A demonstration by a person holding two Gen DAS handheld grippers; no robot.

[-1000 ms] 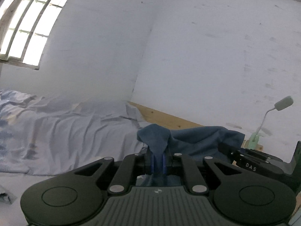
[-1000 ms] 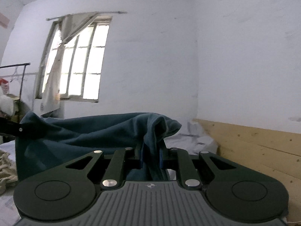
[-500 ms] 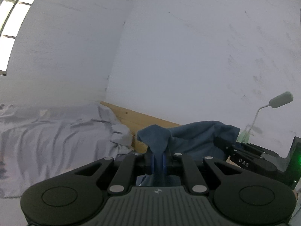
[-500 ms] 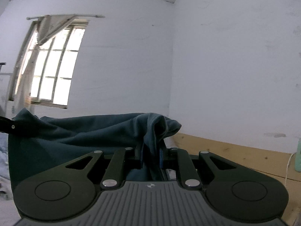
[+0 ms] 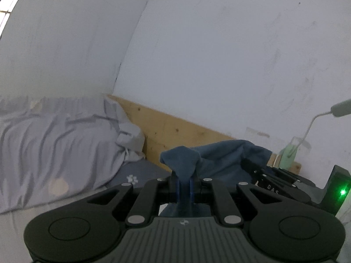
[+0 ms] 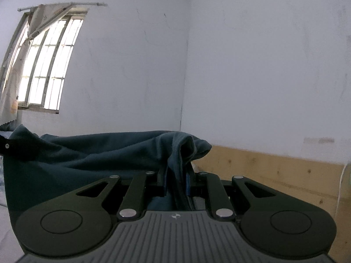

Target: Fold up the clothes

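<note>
A dark blue garment [image 5: 221, 160] hangs stretched in the air between both grippers. My left gripper [image 5: 184, 183] is shut on one bunched corner of it, which pokes up between the jaws. In the right wrist view the same blue garment [image 6: 92, 155] spreads leftward from my right gripper [image 6: 177, 183], shut on its other corner. The right gripper's black body [image 5: 283, 184] shows at the right of the left wrist view, and the tip of the left gripper [image 6: 6, 145] shows at the far left of the right wrist view.
A bed with a rumpled pale grey sheet [image 5: 50, 149] lies at the left. A wooden board [image 5: 175, 131] runs along the white wall. A green desk lamp [image 5: 291, 153] stands at the right. A barred window [image 6: 41, 65] with a curtain is at the far left.
Both views have swung to the right: the window has slid out of the left wrist view and the wooden board has come further in. The garment stays held between both grippers.
</note>
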